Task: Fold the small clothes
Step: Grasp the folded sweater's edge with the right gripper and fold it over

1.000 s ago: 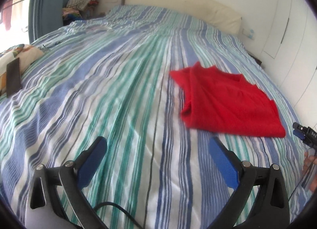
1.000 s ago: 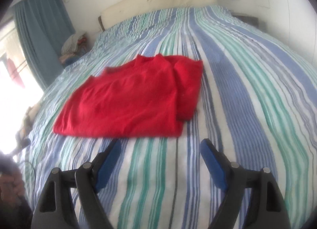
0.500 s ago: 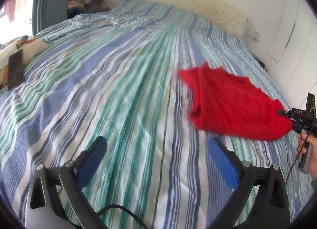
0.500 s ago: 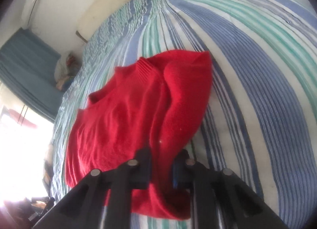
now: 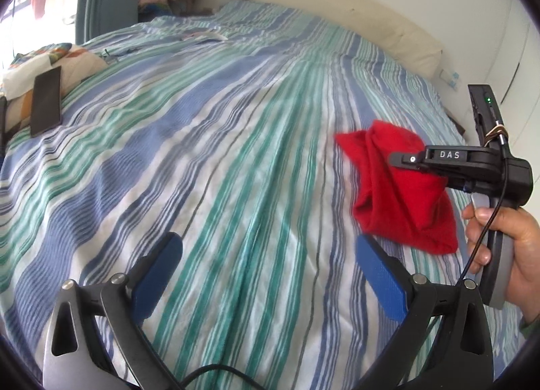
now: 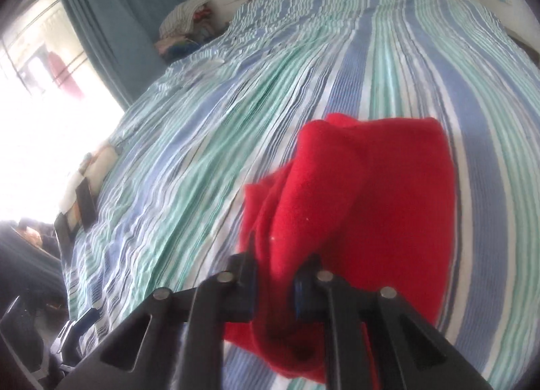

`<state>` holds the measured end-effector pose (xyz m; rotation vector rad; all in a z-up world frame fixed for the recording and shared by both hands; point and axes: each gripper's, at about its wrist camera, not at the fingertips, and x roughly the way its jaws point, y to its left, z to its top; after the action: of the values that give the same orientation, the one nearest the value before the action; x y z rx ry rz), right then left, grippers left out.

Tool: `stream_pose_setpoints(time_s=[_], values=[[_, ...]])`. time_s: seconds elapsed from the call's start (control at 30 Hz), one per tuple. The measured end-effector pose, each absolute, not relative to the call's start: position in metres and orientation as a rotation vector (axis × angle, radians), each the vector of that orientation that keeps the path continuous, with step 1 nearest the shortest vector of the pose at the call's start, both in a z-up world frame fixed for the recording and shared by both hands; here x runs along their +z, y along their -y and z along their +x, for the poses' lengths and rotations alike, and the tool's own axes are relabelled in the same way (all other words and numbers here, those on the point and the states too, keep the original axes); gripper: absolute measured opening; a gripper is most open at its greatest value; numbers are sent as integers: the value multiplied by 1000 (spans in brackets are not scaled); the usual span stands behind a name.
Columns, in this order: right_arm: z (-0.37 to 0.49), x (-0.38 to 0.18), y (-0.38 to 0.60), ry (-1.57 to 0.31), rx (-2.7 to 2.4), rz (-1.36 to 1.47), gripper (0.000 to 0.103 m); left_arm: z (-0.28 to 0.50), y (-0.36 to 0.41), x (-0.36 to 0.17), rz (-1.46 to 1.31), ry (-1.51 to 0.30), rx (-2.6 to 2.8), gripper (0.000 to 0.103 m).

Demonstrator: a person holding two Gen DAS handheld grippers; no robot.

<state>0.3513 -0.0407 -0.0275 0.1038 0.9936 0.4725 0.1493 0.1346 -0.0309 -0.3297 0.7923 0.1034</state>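
Red knit garment [image 6: 371,194], soft, light and limp, part lifted off the striped bed [image 5: 219,154]. Right gripper [image 6: 275,275] jaws clenched on its bunched near edge; left gripper [image 5: 266,272] jaws released, empty. A hem corner likely offers the best hold.

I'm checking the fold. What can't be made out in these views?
- Right wrist view: the right hand-held gripper fingertips, buried in the red garment.
- Left wrist view: the garment's far edge, behind that gripper.
- Both views: garment type, too bunched.
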Motion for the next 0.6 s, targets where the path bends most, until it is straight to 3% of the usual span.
stream_pose_setpoints(time_s=[0.03, 0.07, 0.1, 0.27, 0.37, 0.43, 0.47, 0.5, 0.6], values=[[350, -40, 30, -1026, 488, 93, 26, 149, -137, -32, -336, -796, 105, 102], [350, -51, 22, -1068, 523, 107, 40, 149, -140, -32, -344, -798, 107, 102], [347, -59, 19, -1100, 571, 152, 46, 148, -143, -31, -352, -798, 109, 102], [324, -29, 56, -966, 769, 407, 61, 147, -152, -30, -387, -800, 109, 102], [318, -11, 76, -903, 665, 326, 61, 149, -151, -30, -400, -804, 98, 102], [312, -14, 70, -907, 579, 128, 50, 149, -147, -31, -389, -804, 94, 102], [310, -23, 63, -930, 573, 57, 35, 150, -144, -31, -378, -803, 96, 102], [306, -36, 55, -964, 580, 10, 28, 150, -142, -31, -365, -803, 100, 102], [287, -81, 28, -1041, 625, -102, 28, 149, -136, -33, -323, -799, 115, 102]])
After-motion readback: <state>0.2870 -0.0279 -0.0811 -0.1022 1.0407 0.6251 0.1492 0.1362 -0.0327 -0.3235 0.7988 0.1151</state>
